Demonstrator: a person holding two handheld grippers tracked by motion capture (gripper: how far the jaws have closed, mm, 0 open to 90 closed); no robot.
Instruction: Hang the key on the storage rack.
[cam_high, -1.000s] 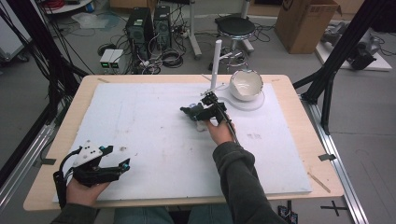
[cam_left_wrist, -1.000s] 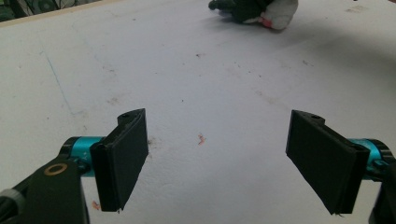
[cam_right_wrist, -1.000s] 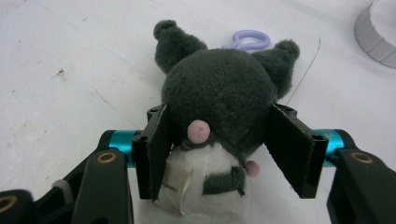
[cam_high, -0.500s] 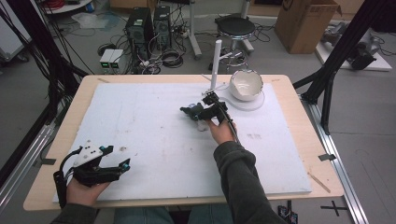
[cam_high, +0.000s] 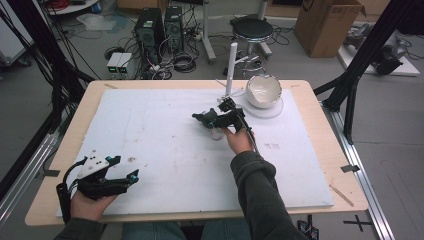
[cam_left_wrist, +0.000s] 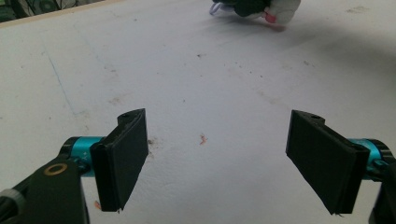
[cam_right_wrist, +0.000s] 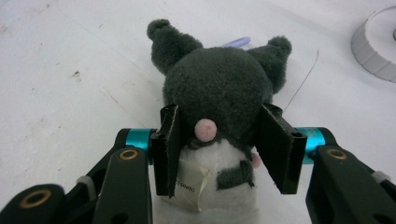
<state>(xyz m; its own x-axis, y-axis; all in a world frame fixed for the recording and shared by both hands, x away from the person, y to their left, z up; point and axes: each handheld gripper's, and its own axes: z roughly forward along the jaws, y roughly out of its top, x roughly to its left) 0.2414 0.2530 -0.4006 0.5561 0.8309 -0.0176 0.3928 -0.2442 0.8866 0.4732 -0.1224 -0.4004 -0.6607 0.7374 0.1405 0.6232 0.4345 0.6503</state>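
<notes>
Right gripper (cam_right_wrist: 218, 149): jaws have just been closing and now press on both sides of the plush toy (cam_right_wrist: 219, 98), a dark grey head with two ears, pink spot, white body with a paper tag. In the high view the toy (cam_high: 214, 131) lies on the white mat (cam_high: 165, 150) just right of table centre, under the right gripper (cam_high: 212, 120).

Left gripper (cam_left_wrist: 217, 154): jaws stand wide apart with bare mat between them; it sits at about 7 o'clock on the table (cam_high: 320, 100), well apart from the toy (cam_left_wrist: 280, 9), which shows far off at 12 o'clock in the left gripper view.

Surroundings, high view: white bowl (cam_high: 263, 90) on a round grey base (cam_high: 272, 109) at 1 o'clock from the toy, near but not touching. A white upright post (cam_high: 231, 67) stands just beside the base. In the right gripper view, the base's ribbed edge (cam_right_wrist: 373, 42) sits at 2 o'clock. Nothing lies between the grippers but stained mat.
</notes>
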